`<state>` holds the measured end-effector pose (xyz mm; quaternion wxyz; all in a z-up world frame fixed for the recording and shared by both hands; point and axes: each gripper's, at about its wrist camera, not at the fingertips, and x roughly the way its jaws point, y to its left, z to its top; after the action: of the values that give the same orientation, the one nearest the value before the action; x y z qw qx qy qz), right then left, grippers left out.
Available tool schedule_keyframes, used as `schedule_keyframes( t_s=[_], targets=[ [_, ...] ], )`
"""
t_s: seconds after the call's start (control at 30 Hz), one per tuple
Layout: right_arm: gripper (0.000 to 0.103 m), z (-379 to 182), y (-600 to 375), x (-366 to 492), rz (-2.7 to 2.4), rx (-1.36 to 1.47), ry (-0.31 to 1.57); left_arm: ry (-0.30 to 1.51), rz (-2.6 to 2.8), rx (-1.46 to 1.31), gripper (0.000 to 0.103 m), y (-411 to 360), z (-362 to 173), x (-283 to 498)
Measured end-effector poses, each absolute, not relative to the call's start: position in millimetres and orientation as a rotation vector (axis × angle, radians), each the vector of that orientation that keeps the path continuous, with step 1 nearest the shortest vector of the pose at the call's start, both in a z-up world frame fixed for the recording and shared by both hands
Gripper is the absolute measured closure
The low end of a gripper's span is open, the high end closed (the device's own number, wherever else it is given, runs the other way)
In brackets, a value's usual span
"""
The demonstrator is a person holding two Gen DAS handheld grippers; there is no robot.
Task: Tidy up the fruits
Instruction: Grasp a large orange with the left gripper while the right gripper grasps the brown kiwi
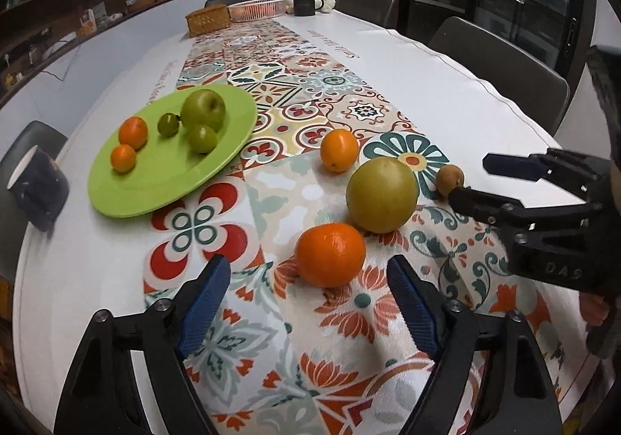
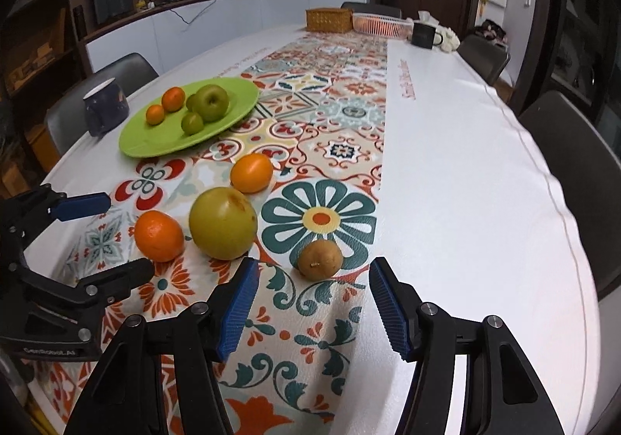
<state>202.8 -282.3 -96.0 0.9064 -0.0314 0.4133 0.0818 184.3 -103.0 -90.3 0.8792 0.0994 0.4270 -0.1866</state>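
Note:
A green plate [image 1: 147,194] [image 2: 155,141] holds a green apple [image 1: 203,109], two small green fruits and two small oranges. On the patterned runner lie a near orange [image 1: 330,254] [image 2: 159,235], a large yellow-green fruit [image 1: 382,195] [image 2: 222,223], a far orange [image 1: 339,150] [image 2: 251,173] and a small brown fruit [image 1: 449,178] [image 2: 320,259]. My left gripper [image 1: 310,272] [image 2: 116,235] is open and empty, just short of the near orange. My right gripper [image 2: 312,268] [image 1: 471,180] is open and empty, its fingers either side of the brown fruit.
A dark mug [image 1: 37,188] [image 2: 104,107] stands left of the plate near the table edge. A wicker box [image 2: 329,19], a pink basket [image 2: 382,24] and a dark mug [image 2: 423,35] stand at the far end. Chairs line the right side.

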Motion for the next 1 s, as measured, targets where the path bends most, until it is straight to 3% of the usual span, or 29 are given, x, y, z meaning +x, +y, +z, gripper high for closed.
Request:
schedule_keyframes(
  t_s=[0.5,0.63,1.0],
  targets=[
    [0.065,-113,-287,226,0.105,-0.024,0.898,0.983,-0.429,0.137,0.062,-111,-103,202],
    [0.073,-117,-286,227,0.116,-0.022,0.914,0.98,-0.427,0.139,0.062,-113,-103,204],
    [0.073,-104,-279,212,0.121,-0.026,0.888,0.946,-0.401,0.116,0.062,-102,-89,199]
  ],
)
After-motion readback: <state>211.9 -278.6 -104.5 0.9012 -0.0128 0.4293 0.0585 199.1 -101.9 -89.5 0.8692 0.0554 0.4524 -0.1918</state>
